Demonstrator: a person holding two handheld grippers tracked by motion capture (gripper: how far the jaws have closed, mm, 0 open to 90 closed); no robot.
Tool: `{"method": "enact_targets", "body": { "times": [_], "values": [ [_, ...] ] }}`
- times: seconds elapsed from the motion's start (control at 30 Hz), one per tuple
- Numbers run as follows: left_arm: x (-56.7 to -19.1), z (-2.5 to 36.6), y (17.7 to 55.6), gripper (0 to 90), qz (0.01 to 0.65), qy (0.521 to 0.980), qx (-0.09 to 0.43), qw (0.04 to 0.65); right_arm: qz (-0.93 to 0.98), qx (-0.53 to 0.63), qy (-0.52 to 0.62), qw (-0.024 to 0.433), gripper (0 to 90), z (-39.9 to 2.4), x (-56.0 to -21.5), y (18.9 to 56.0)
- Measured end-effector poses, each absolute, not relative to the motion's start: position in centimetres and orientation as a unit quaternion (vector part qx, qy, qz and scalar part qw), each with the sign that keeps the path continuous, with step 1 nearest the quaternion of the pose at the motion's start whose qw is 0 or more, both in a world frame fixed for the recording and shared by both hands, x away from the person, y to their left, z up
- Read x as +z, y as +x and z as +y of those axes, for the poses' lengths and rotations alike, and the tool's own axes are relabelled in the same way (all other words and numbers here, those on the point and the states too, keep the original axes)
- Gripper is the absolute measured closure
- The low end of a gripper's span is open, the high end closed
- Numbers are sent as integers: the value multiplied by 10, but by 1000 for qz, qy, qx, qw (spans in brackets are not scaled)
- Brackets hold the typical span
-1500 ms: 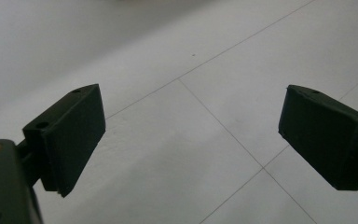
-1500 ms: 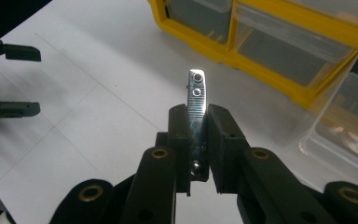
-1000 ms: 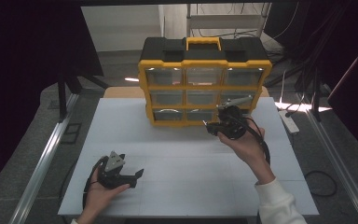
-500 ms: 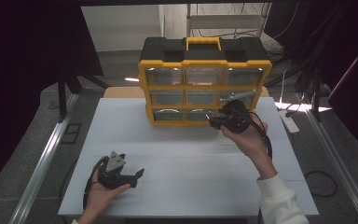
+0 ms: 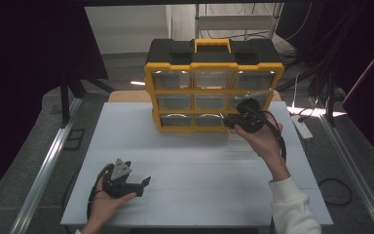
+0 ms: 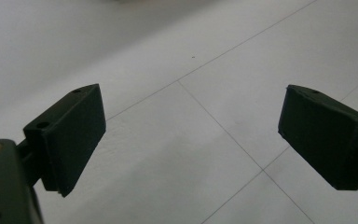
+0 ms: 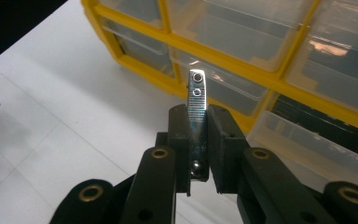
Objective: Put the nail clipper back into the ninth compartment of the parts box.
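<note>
A yellow and black drawer organizer (image 5: 214, 92) stands upright at the back of the white table (image 5: 195, 165). My right gripper (image 5: 230, 122) hovers in front of its lower right drawers. In the right gripper view my right gripper (image 7: 199, 112) is shut on a small ridged metal bar (image 7: 196, 100) with two holes near its tip, which sticks up past the pads toward the yellow frame (image 7: 223, 63). My left gripper (image 5: 143, 183) rests at the table's front left. In the left gripper view my left gripper (image 6: 191, 126) is open, with only bare table between its pads.
A clear drawer (image 7: 307, 149) at the organizer's lower right juts out toward my right gripper. Metal rails (image 5: 44, 170) run along both sides of the table. A white power strip (image 5: 303, 126) lies off its right edge, and dark curtains close in the sides.
My right gripper has drifted a little to the right and toward the organizer, still holding the metal bar. The left gripper has stayed put.
</note>
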State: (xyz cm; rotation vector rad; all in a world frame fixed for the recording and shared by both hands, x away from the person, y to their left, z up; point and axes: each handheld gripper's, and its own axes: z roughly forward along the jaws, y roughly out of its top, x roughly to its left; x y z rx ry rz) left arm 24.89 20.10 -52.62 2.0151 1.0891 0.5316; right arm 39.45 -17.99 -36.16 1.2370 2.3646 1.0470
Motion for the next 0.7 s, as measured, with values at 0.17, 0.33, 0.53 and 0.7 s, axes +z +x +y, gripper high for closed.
{"method": "enact_targets", "body": {
  "times": [0.17,0.33,0.53,0.7],
  "values": [
    [-526,201,248,85,427,791,209,386,811,352,446,138,802,-188,-366,403],
    [-526,201,249,85,426,791,209,386,803,350,461,140,802,-198,-368,409],
    [-525,201,249,85,425,791,208,388,802,339,469,149,802,-203,-372,412],
    [-525,201,250,86,424,792,207,388,796,339,479,150,802,-211,-373,415]
  ]
}}
